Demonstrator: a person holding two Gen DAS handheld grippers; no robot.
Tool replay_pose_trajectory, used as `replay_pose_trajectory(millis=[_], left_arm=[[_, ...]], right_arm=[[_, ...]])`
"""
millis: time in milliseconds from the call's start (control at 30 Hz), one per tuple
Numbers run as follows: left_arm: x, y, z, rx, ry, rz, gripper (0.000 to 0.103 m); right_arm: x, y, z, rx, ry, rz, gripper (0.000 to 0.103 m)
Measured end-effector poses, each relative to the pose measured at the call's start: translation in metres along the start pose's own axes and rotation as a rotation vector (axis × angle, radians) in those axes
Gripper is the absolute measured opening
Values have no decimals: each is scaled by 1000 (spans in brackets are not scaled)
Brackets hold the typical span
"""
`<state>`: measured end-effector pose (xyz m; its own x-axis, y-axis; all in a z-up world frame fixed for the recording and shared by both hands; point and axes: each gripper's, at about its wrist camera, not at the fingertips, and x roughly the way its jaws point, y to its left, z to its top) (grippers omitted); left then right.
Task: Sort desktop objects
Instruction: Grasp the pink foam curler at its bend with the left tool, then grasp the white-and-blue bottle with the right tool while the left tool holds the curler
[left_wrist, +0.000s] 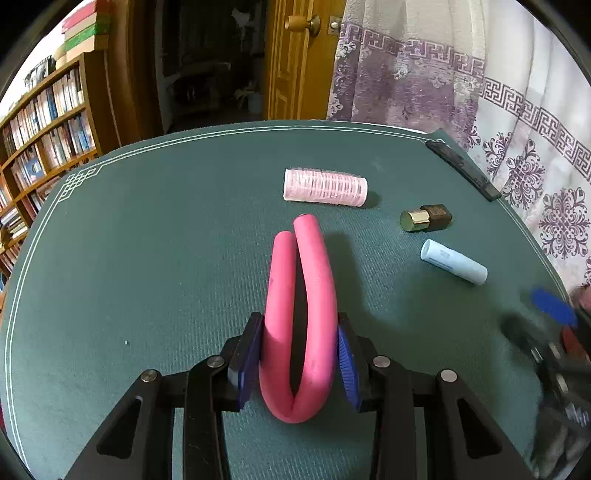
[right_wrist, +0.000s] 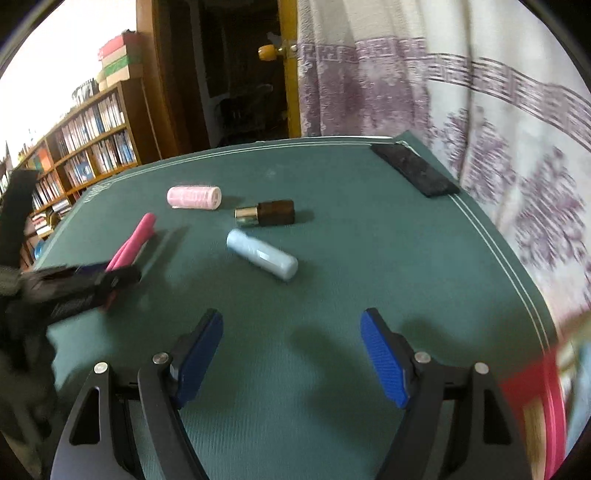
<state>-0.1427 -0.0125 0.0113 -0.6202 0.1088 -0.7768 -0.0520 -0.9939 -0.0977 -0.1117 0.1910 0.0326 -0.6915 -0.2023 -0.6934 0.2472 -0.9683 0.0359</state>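
1. The left gripper (left_wrist: 301, 363) is clamping a folded pink foam rod (left_wrist: 301, 295), its blue pads (left_wrist: 245, 365) pressing both legs of the bend from either side.
2. The right gripper (right_wrist: 291, 354) is standing wide, with nothing between its pads (right_wrist: 384, 365); only bare mat is showing in the gap.
3. The rod's two free ends are pointing away from the left gripper, over the green desk mat (left_wrist: 147, 258).
4. A pink hair roller (left_wrist: 325, 187) is lying on its side just beyond the rod's ends.
5. A dark bottle with a gold cap (left_wrist: 424, 218) is lying to the right of the roller, apart from it.
6. A pale blue tube (left_wrist: 453, 266) is lying near the bottle, on the nearer side, not touching it.
7. A flat black bar (left_wrist: 461, 170) is resting along the mat's far right edge.
8. In the right wrist view the left gripper is appearing blurred at the left edge.
9. A bookshelf (left_wrist: 44, 122) and a patterned curtain (left_wrist: 480, 92) are standing behind the desk.
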Motion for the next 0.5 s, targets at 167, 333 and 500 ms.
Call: replay_pose_trajectory(millis=[167,333,500], left_arm=[[1,-1,4,3,-7,-8,40],[-3,4,2,1,-11,-15,40],[-4,4,1,2,-14,-14,40]], right_arm=[[31,9,29,-66,-14,-4,80],[54,19,39,-119,27,4,69],[66,18,36,-119,86,44,25]])
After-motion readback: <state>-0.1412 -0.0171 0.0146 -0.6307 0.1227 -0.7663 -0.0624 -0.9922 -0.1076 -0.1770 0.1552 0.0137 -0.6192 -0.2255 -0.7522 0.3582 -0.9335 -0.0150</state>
